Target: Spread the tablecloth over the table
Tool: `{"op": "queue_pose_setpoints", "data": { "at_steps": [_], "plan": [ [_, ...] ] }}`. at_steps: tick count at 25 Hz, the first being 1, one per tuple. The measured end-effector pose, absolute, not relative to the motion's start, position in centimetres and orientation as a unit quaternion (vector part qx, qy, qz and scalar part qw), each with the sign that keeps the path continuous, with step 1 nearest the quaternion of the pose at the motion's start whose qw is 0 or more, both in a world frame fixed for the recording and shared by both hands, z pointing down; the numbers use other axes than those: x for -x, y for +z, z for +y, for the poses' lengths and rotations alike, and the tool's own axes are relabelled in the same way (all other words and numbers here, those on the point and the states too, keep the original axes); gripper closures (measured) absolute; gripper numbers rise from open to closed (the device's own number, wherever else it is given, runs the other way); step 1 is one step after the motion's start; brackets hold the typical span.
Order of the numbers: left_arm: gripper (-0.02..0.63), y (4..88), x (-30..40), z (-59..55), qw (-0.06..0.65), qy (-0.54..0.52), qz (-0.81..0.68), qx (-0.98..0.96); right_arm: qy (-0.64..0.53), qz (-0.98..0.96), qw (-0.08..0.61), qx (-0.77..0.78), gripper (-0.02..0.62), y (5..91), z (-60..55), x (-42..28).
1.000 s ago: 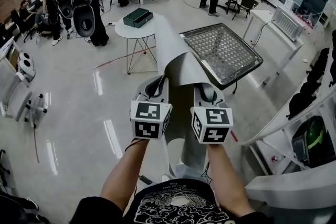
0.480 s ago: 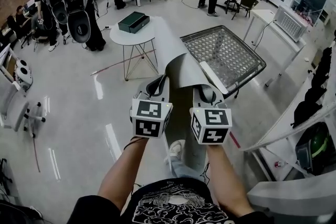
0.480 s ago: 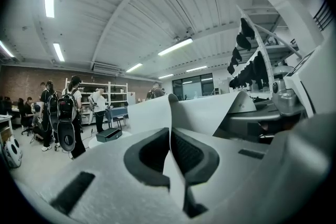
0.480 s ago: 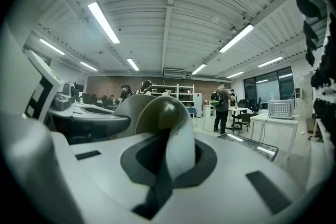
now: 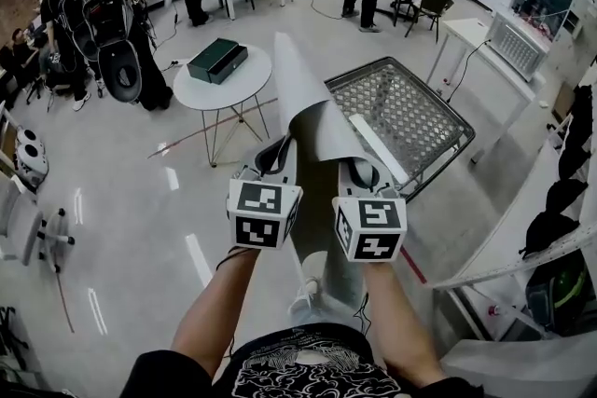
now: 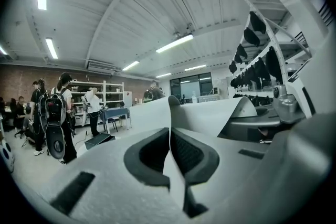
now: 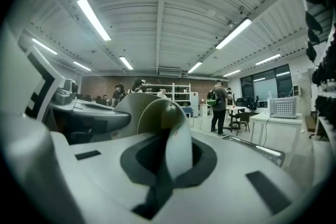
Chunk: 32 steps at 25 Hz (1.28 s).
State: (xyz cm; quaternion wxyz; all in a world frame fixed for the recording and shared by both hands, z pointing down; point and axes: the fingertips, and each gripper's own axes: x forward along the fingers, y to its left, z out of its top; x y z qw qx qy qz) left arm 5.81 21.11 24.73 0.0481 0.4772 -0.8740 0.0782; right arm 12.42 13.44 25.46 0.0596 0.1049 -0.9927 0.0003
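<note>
looking down, what's the biggest thing ahead of you?

the mesh-topped table [image 5: 401,112], ahead to my right, then a white round table [image 5: 224,81] ahead to my left. i can't tell which one the task means; the cloth lies on neither.

where is the tablecloth [image 5: 312,121]?

in the air between me and the tables. it's a pale grey sheet: one part hangs down below my grip toward the floor [image 5: 140,228], another rises above it in a curl leaning toward the mesh table.

how will it handle?

light, i judge, since two thin pinches carry it, and fairly stiff for a cloth: the upper part stands and rolls over rather than drooping. it looks smooth, so it may slide in a weak grip. not fragile. it will likely hold its curl and need flattening once laid.

and the jaws?

the left gripper [image 5: 276,154] has its jaws together on an edge of the sheet, cloth sandwiched between the dark pads [image 6: 152,152]. the right gripper [image 5: 365,171] is likewise closed on the cloth, which loops up out of its pads.

where to hold it?

along one edge, as now, but i'd want the two holds well apart, near the corners, to pull it taut.
</note>
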Motion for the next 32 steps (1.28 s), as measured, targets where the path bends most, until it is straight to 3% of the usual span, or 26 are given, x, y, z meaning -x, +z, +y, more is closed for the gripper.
{"op": "queue_pose_setpoints", "data": {
  "at_steps": [13,32],
  "plan": [
    [0.598,22.5,2.0,9.7,0.022,0.09,-0.855,-0.51,0.031,-0.99,0.038,-0.136,0.589,23.5,2.7,-5.5],
    [0.598,23.4,3.3,-8.0,-0.009,0.113,-0.754,-0.647,0.072,-0.943,0.015,-0.326,0.588,25.3,-11.7,-7.9]
  ]
}}
